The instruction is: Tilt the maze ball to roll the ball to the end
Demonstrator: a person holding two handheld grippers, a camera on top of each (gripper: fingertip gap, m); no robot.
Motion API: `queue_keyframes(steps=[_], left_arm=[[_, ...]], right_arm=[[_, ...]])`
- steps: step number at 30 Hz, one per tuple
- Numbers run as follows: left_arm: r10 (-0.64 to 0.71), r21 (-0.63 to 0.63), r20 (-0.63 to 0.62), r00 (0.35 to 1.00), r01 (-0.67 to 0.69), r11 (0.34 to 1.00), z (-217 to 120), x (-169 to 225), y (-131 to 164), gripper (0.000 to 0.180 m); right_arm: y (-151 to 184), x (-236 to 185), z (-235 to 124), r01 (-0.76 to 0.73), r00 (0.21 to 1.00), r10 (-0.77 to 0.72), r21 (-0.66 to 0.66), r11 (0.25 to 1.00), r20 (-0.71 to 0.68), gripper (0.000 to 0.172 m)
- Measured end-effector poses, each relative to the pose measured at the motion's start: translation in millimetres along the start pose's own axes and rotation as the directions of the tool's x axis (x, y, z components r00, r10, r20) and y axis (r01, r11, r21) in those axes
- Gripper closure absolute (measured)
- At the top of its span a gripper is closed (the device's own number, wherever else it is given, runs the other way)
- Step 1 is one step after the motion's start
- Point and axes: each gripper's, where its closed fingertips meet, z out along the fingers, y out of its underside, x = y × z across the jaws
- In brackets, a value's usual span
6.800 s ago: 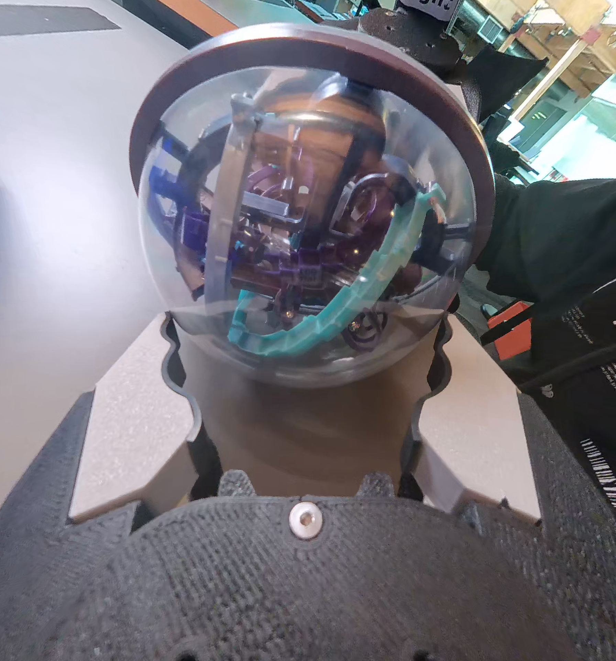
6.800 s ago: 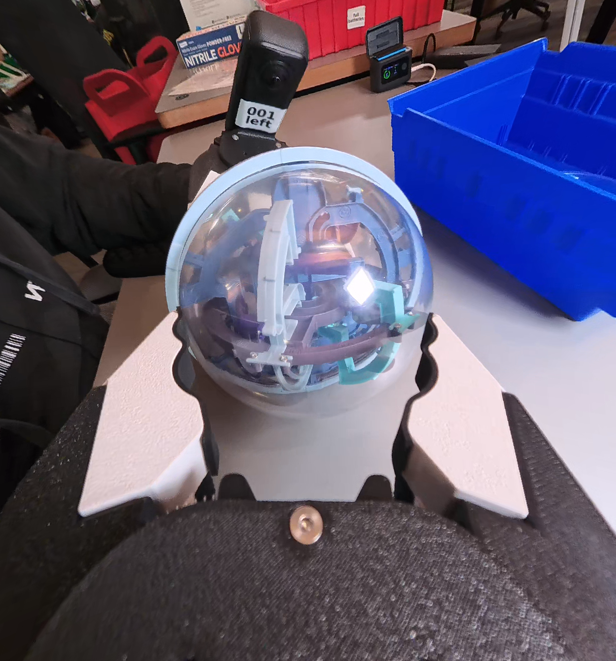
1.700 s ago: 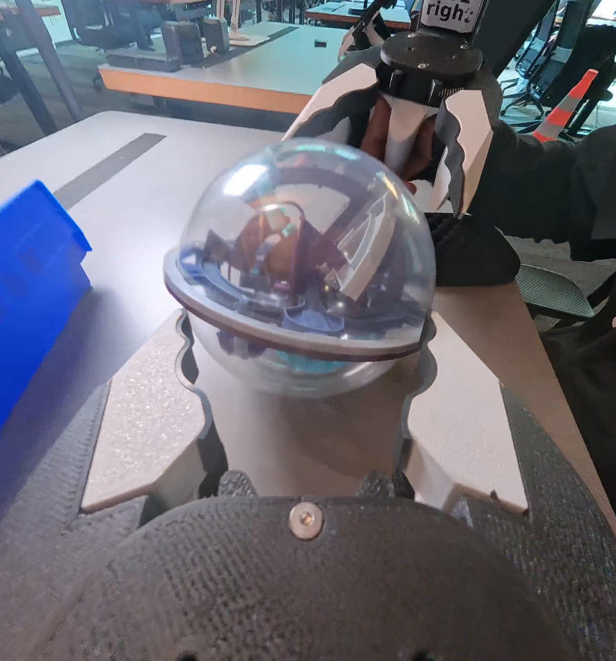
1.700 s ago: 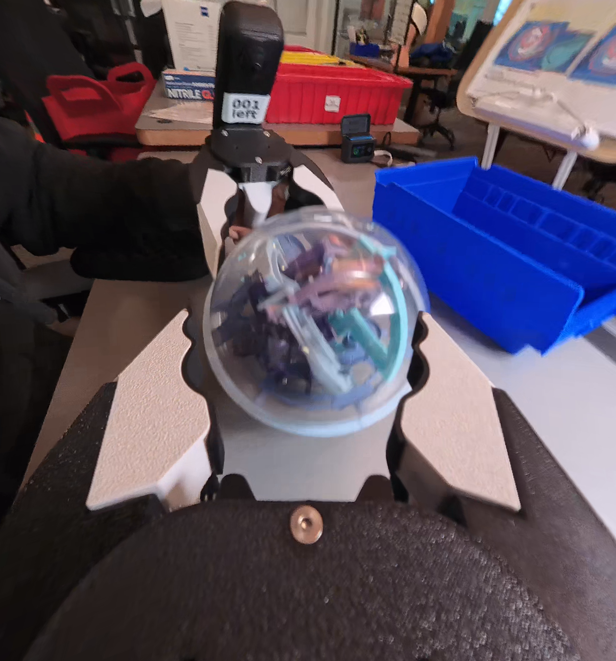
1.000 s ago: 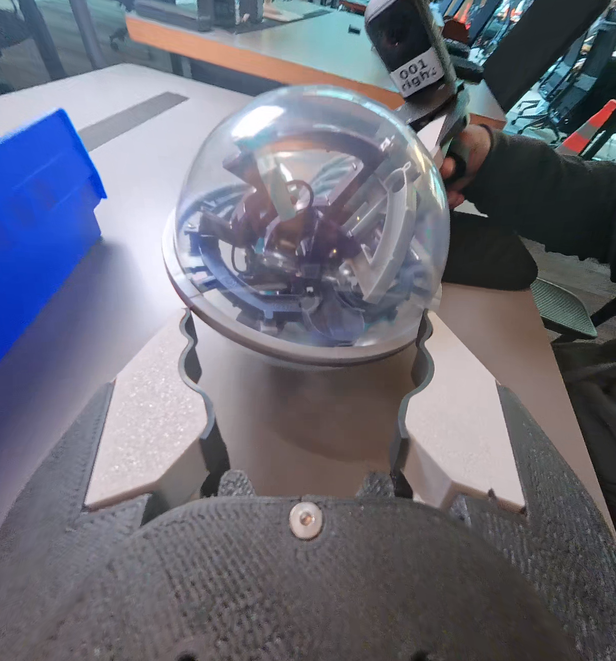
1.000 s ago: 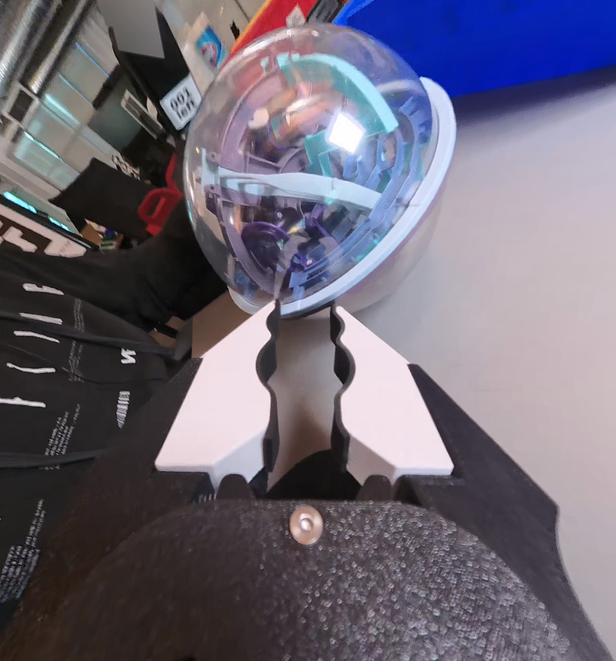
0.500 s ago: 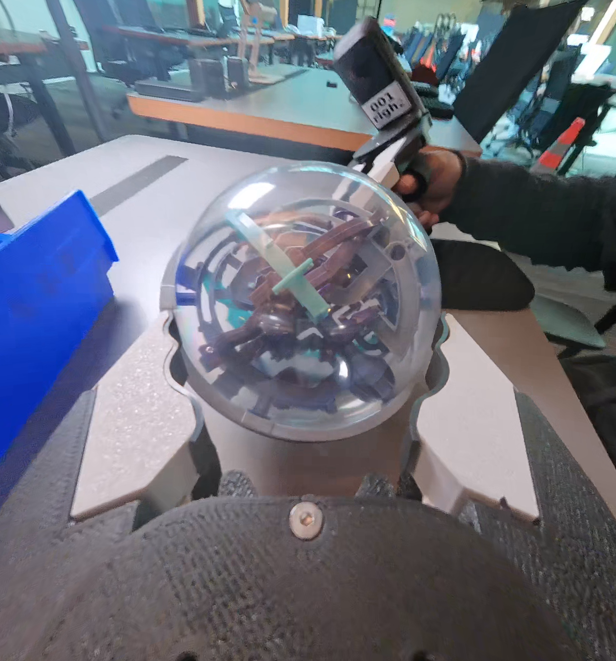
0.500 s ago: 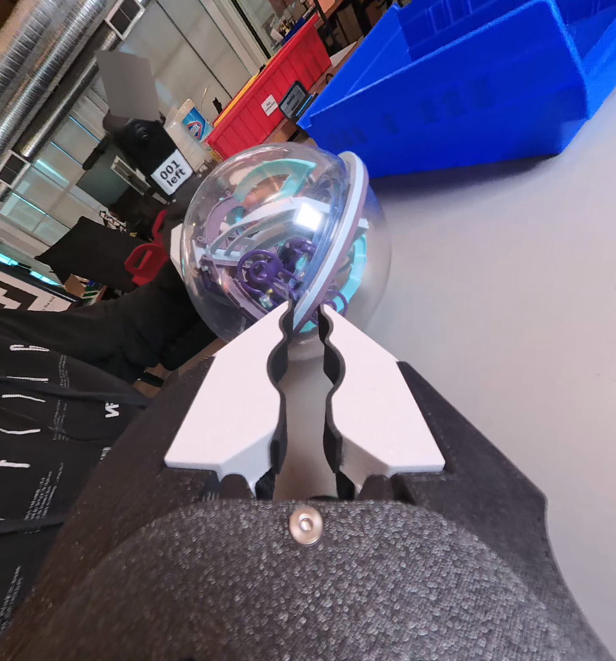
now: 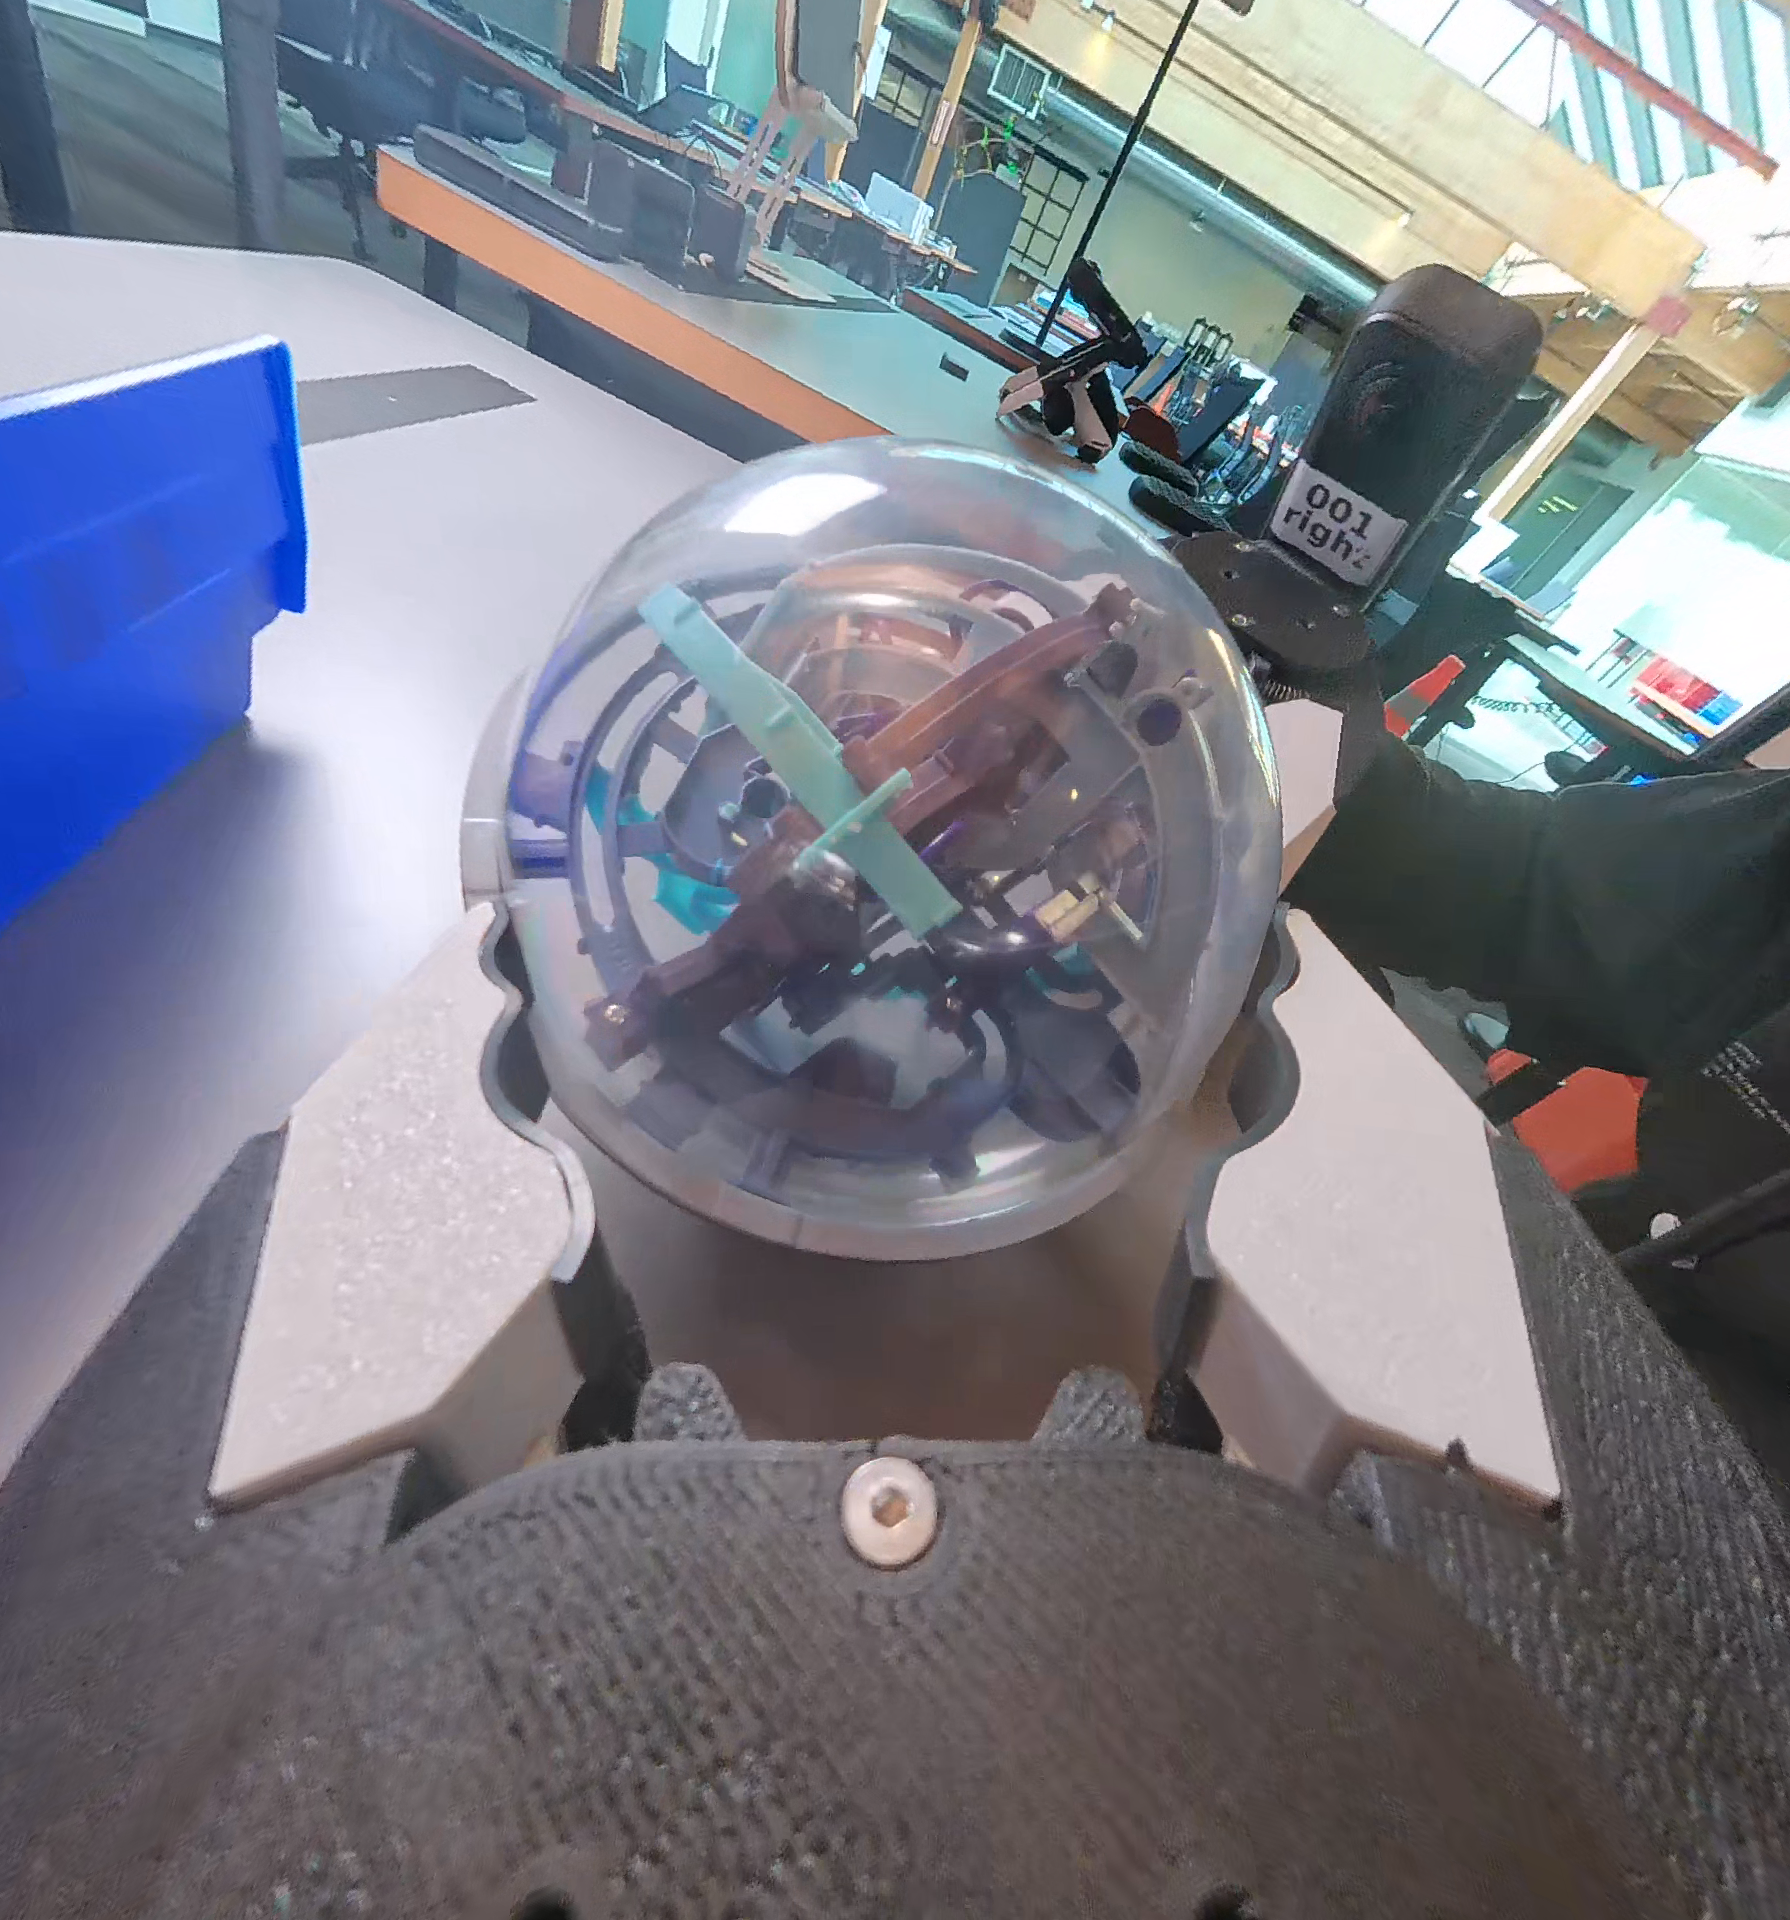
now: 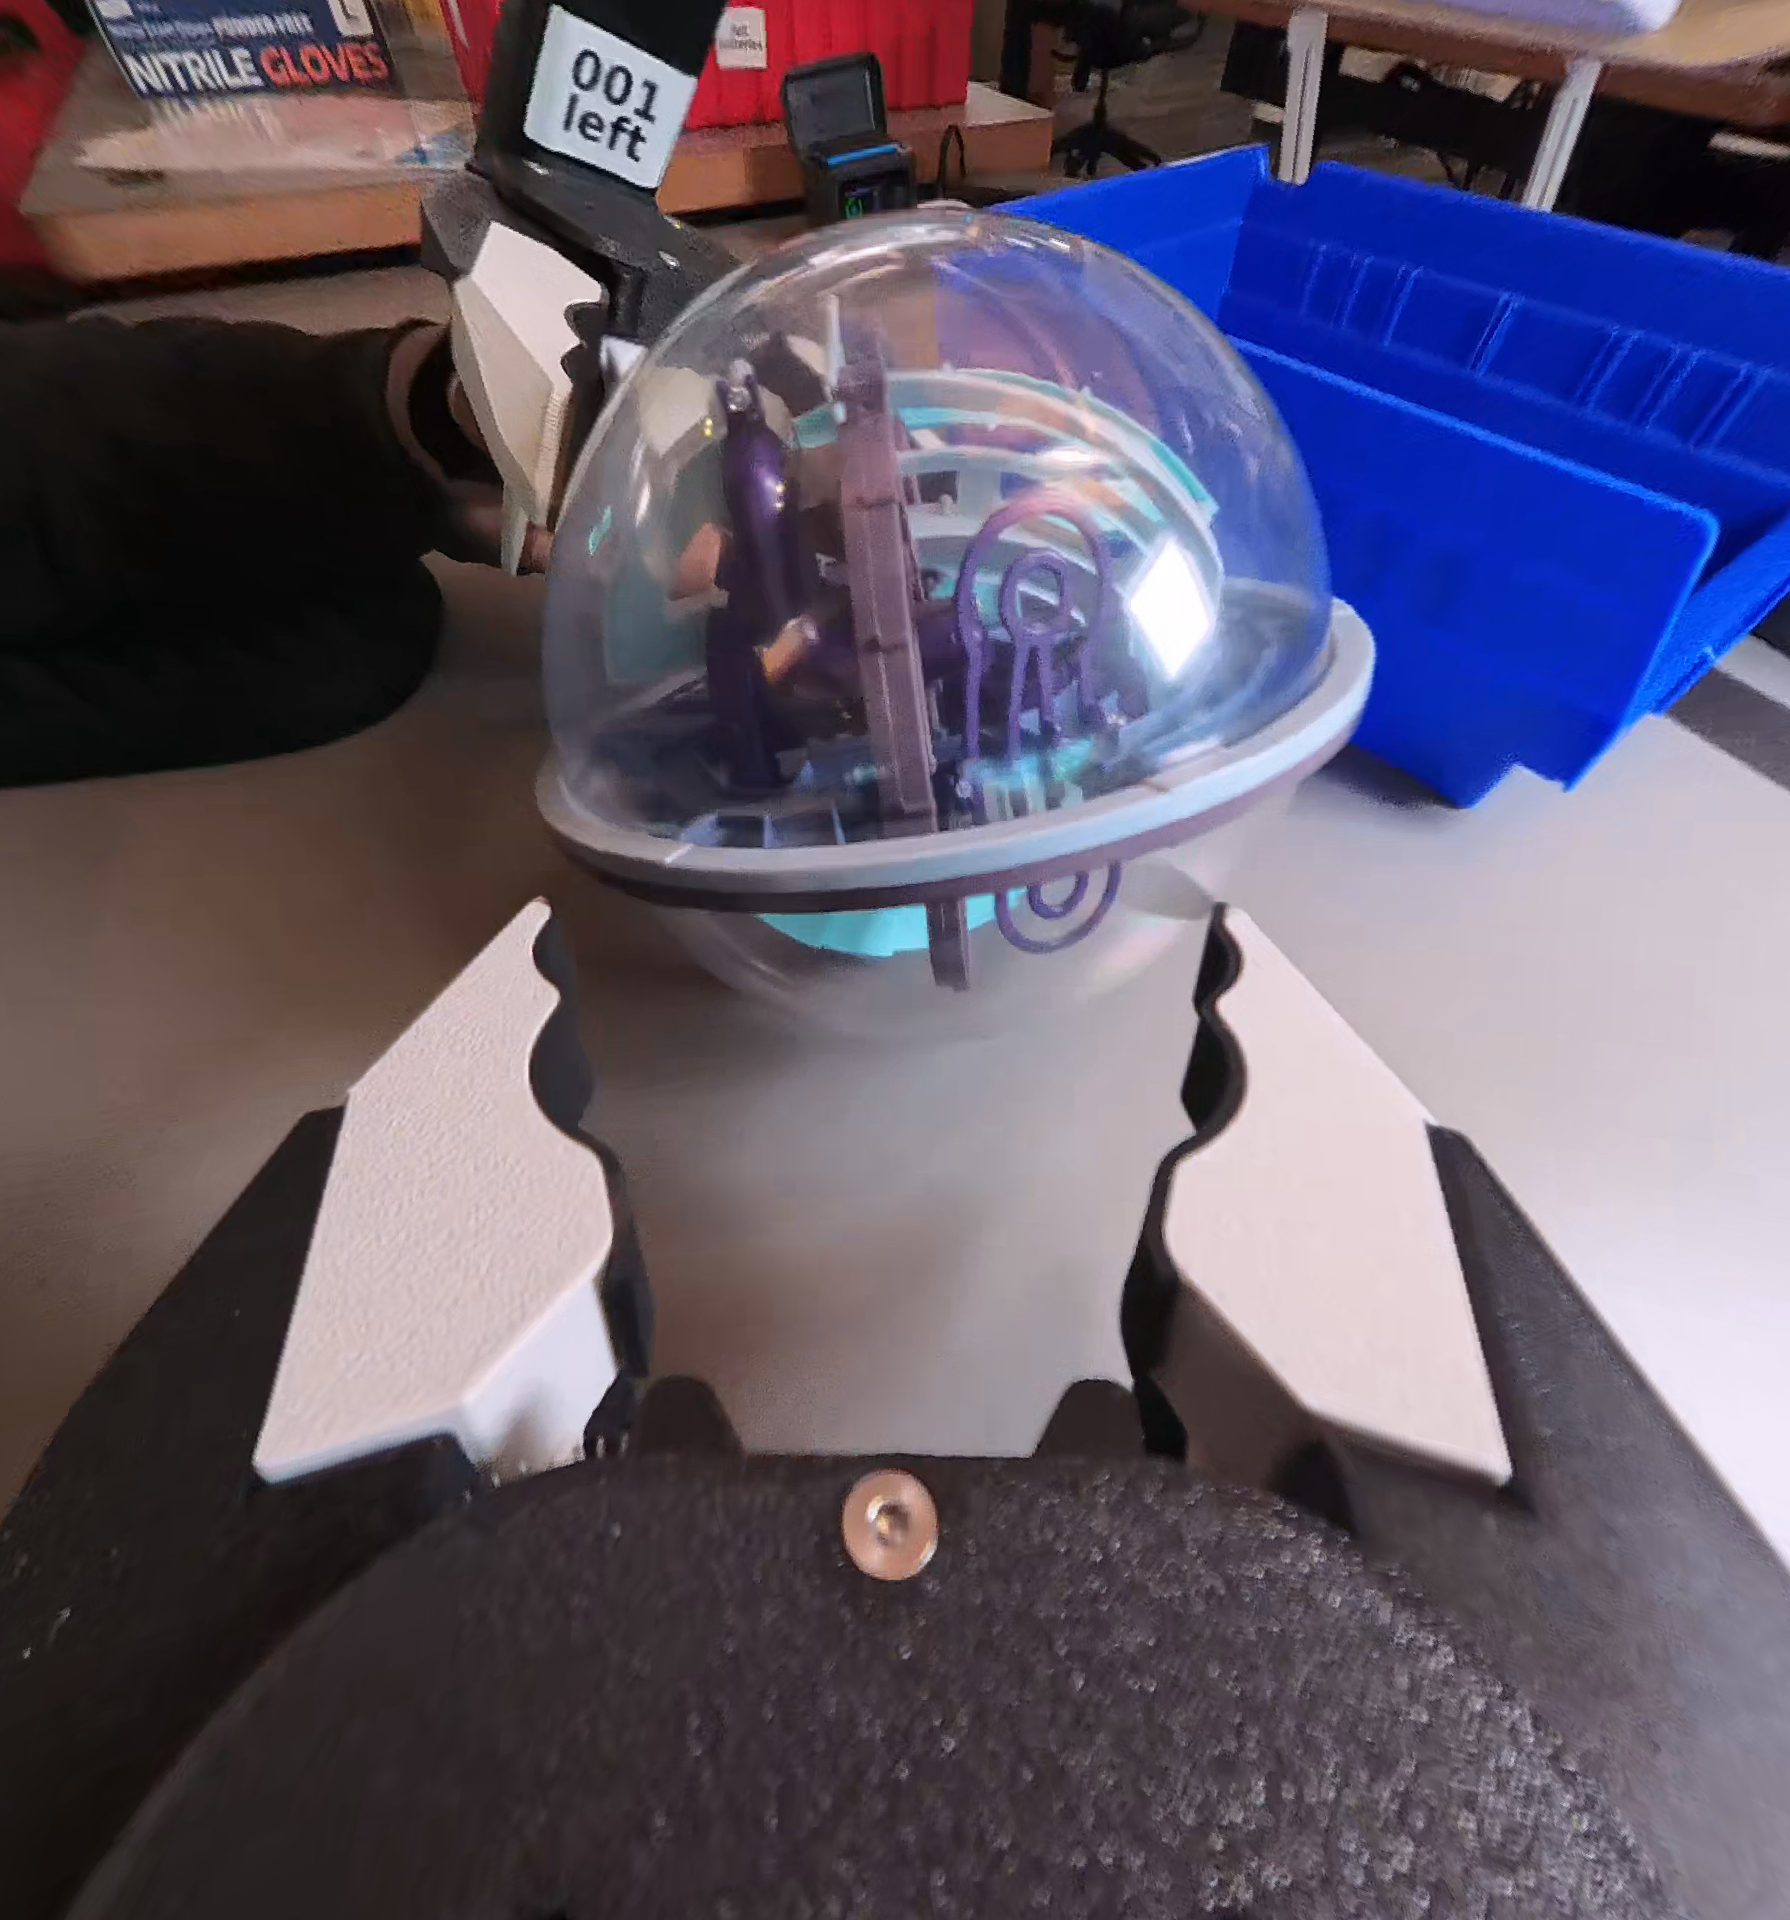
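Note:
The maze ball [image 9: 870, 852] is a clear sphere with a grey rim and coloured tracks inside. My left gripper [image 9: 886, 935] is shut on the maze ball, with both pads pressed against its sides, and I look down on its dome. In the right wrist view the maze ball [image 10: 932, 644] has its rim about level, low over the grey table [image 10: 1493, 1039]. I cannot tell whether it touches the table. My right gripper [image 10: 880, 935] is open wide and empty, its tips just short of the ball's lower half. The left gripper [image 10: 558, 239] shows behind the ball, and the right gripper [image 9: 1390, 468] shows beyond it.
A blue bin [image 10: 1493, 468] stands on the table to the right of the ball; it shows at the left in the left wrist view [image 9: 91, 623]. The person's dark sleeves [image 10: 143, 540] [image 9: 1545, 883] lie beside the ball. Other benches stand behind.
My right gripper, nearly shut at the ball's rim half a second ago, has opened wide and swung level. The ball has turned in my left gripper's grasp.

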Motion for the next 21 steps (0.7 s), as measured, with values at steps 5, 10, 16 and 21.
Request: queue_keyframes(steps=[5,10,16,21], left_arm=[[-0.004,0.005,-0.003,1.0,0.004,1.0,-1.6,-2.5,1.9,0.046],[-0.012,0.0,-0.02,1.0,0.012,1.0,-1.8,-2.7,3.7,0.046],[0.001,0.001,-0.009,1.0,-0.001,1.0,-1.1,-1.9,3.4,0.046],[0.123,-0.001,0.048,0.991,-0.124,0.992,-0.2,0.8,-1.0,0.046]], right_arm=[[-3.7,4.7,3.9,0.047,0.998,-0.046,0.007,0.999,-0.041,0.057],[-6.4,4.4,3.0,0.062,0.997,-0.06,0.032,0.998,-0.051,0.057],[-5.2,4.6,2.4,0.068,0.997,-0.066,0.04,0.997,-0.047,0.057],[5.4,4.7,5.7,0.097,0.994,-0.097,-0.006,0.995,-0.059,0.057]])
